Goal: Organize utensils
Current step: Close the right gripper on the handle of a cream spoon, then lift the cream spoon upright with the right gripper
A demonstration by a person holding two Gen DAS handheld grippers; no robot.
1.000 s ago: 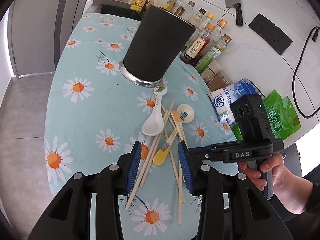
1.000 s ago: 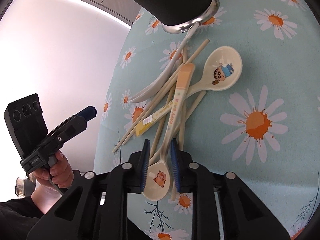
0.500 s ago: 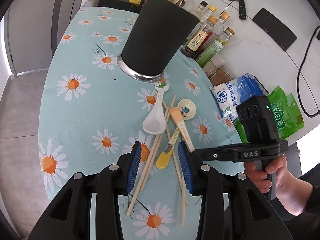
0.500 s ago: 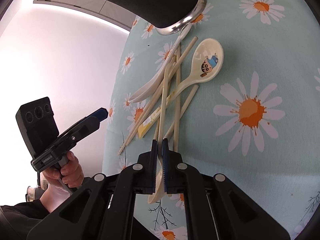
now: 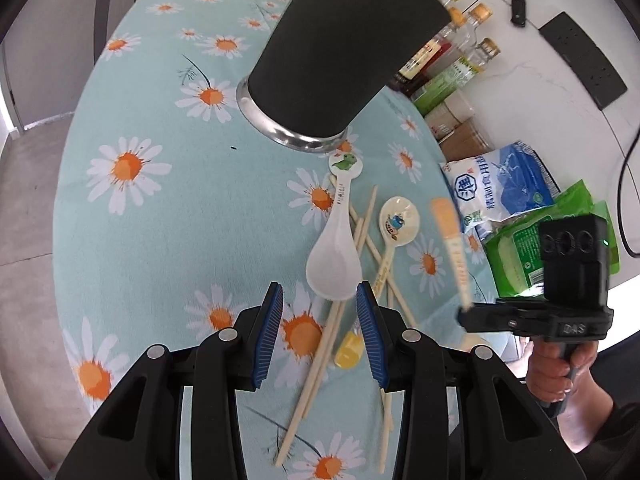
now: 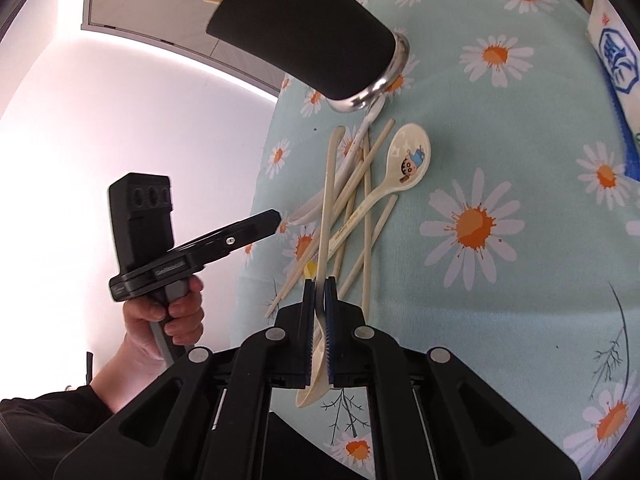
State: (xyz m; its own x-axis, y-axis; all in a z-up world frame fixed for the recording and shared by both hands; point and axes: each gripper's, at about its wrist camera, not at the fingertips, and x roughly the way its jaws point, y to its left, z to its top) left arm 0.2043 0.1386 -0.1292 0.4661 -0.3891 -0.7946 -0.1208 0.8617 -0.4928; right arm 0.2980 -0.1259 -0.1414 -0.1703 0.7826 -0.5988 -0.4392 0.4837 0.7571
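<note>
a teal daisy-print tablecloth (image 5: 168, 208) covered the table beneath both tongs. a black holder (image 5: 344, 56) with a steel base ring stood well ahead of the left gripper (image 5: 319, 330) and ahead-left of the right gripper (image 6: 319, 316). right of the left gripper lay a blue-and-white bag (image 5: 500, 184) and a green bag (image 5: 516, 260), both printed with chinese characters too small to read. the right gripper's body carried the lettering "das". the left gripper's jaws stood spread and empty, the white spoon (image 5: 334, 264) bowl just ahead between them, chopsticks (image 5: 320, 364) running under them. the right gripper's jaws were pressed together, pinching the cream spoon (image 6: 326, 224), raised off the cloth. a cartoon spoon (image 6: 408, 160) lay ahead-right of it. the white spoon's handle end bore a green dinosaur.
</note>
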